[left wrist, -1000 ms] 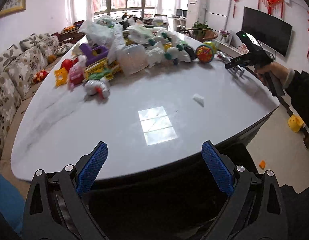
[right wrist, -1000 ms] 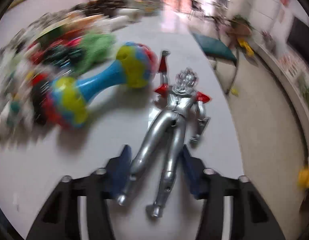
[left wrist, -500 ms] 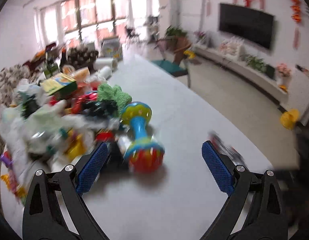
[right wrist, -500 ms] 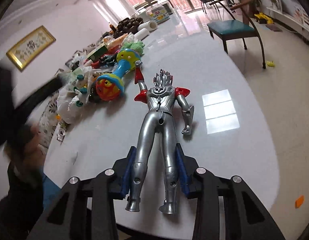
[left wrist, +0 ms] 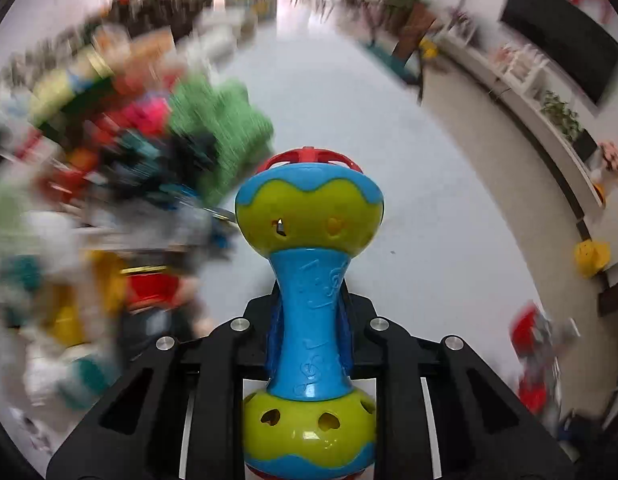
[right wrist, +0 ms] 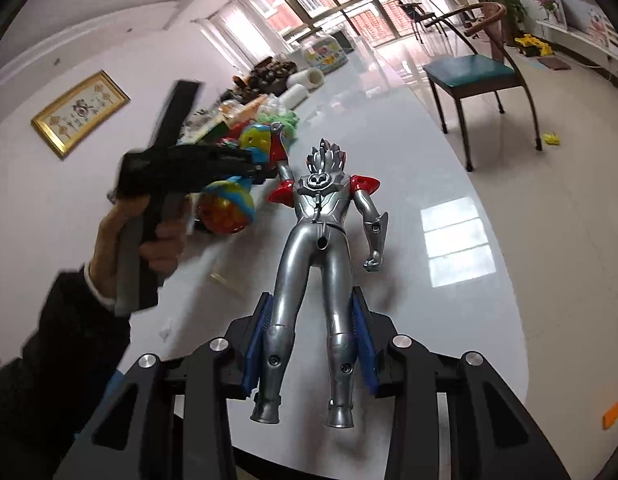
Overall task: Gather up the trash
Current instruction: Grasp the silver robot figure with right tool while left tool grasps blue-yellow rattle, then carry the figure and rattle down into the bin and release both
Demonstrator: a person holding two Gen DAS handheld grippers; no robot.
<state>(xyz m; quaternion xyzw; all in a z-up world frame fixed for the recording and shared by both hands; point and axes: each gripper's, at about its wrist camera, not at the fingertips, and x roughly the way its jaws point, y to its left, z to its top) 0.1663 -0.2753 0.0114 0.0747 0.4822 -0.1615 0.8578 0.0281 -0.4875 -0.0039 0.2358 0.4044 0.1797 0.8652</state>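
My left gripper (left wrist: 309,336) clamped on blue rattle (left wrist: 309,308) handle, embossed music notes only, no readable text, my right gripper (right wrist: 311,344) gripping silver figure (right wrist: 323,264) by its legs

You won't find a readable word, brand or number in either view. Only signs: raised music notes and a treble clef moulded into the blue handle of the rattle (left wrist: 309,320), plus heart-shaped cut-outs in its yellow-green ends. The framed picture (right wrist: 80,113) on the wall carries gold emblems, possibly characters, too small to read. The colourful box (right wrist: 324,53) at the bench's far end shows print, but it's illegible. Everything in the left-wrist pile is motion-blurred.
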